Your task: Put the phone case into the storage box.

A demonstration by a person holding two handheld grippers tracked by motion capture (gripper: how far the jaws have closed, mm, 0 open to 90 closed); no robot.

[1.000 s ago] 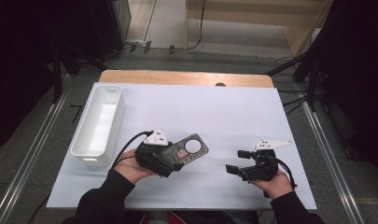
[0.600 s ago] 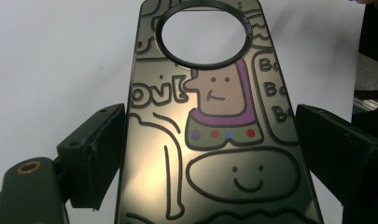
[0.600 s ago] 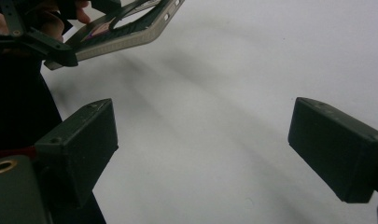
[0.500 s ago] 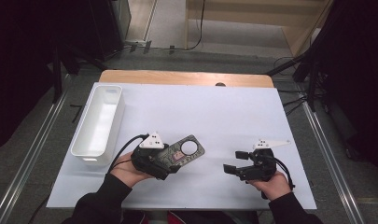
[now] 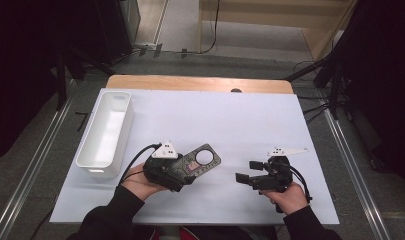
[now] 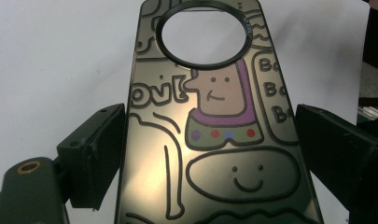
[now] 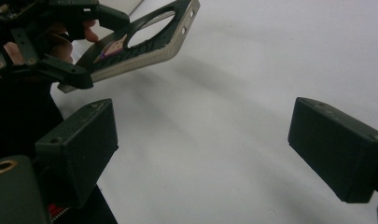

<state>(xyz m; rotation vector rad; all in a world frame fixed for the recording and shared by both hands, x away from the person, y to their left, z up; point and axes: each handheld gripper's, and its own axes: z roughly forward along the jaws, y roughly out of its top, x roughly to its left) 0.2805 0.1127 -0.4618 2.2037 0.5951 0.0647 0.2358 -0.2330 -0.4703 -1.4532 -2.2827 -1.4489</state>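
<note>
Your left tool (image 5: 187, 170) clamps the dark cartoon-printed tag (image 6: 214, 126) by its side edges, holding it above the white bench (image 5: 210, 120), ring-hole end pointing away from you. Your right tool (image 5: 247, 172) stands wide open, empty, well apart. White bin (image 5: 106, 131) far left.

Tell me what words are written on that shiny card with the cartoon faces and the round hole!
"ovi[", or letters close to it, stands left of the purple cartoon figure on the card.
"Bo", "Bo" and "B", stacked at the right, are cut off at the card's edge.
Tiny marks on the black ring round the hole are too small to read.
</note>
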